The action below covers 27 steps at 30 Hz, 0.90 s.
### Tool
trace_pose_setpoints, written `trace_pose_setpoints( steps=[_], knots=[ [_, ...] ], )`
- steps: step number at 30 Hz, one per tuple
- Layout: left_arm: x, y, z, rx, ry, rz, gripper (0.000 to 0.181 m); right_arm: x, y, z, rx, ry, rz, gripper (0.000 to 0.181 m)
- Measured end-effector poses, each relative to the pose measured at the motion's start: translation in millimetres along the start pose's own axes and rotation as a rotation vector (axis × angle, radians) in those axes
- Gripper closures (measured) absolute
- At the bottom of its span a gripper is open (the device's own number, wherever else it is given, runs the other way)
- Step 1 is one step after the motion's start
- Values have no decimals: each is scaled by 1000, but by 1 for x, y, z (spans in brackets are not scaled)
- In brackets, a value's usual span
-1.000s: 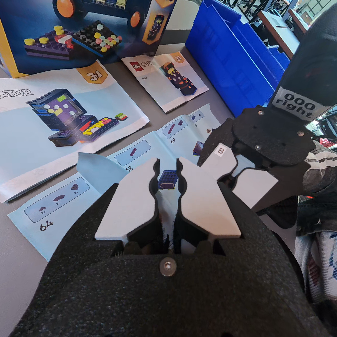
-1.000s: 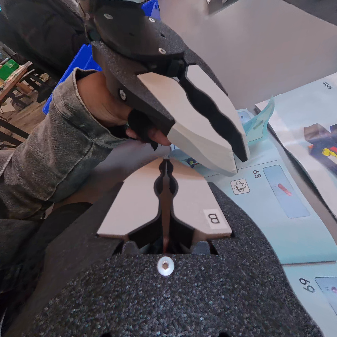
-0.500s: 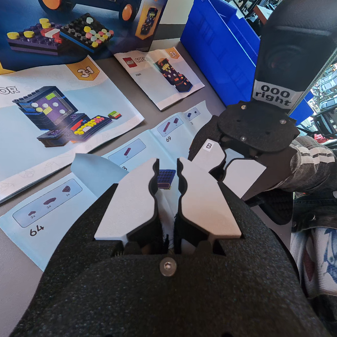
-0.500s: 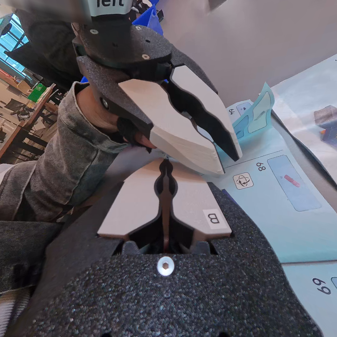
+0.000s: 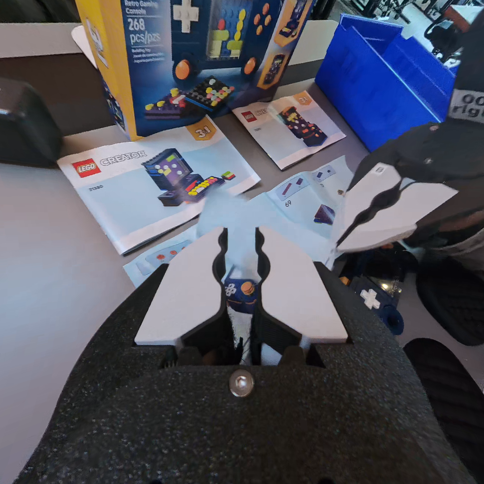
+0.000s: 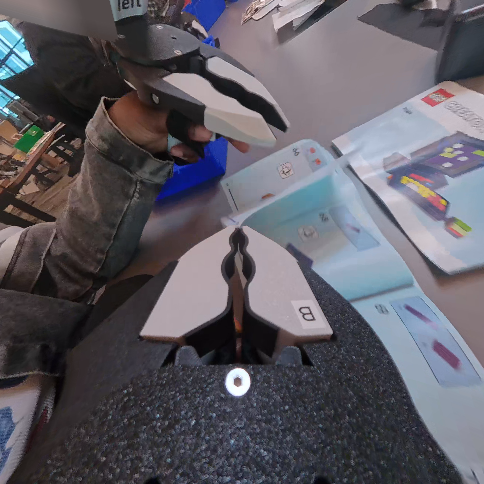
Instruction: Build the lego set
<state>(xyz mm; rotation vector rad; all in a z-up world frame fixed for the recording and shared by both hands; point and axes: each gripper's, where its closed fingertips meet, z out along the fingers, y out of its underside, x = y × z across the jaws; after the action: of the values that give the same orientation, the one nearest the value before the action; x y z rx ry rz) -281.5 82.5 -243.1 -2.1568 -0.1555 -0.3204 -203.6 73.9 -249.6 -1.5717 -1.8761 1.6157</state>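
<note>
Left gripper (image 5: 241, 233) open and empty, right gripper (image 6: 237, 230) pinched shut, hold unclear; open instruction booklet (image 5: 298, 207) lies flat just ahead between them, dark-blue lego build (image 5: 372, 296) near-right under the right gripper, so right is nearer.

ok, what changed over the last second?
The left gripper pulled up and back from the open booklet. A page that was only curled now arches up mid-turn. The right gripper stays shut, the left stays open. The box and the closed booklet are unmoved.
</note>
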Motion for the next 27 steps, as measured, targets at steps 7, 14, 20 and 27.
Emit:
trace_pose_setpoints(
  steps=[7,14,20,27],
  knots=[
    [-11,-1,-9,-15,-132,74,166,20,11,-81,108,193,24,181],
    [43,44,72,-269,-39,257,170,46,40,-167,140,555,73,180],
    [86,56,122,-324,-189,676,173,19,-23,-194,266,781,-272,169],
    [80,50,92,-266,-92,644,171,7,-56,-117,226,515,-419,181]
  ],
)
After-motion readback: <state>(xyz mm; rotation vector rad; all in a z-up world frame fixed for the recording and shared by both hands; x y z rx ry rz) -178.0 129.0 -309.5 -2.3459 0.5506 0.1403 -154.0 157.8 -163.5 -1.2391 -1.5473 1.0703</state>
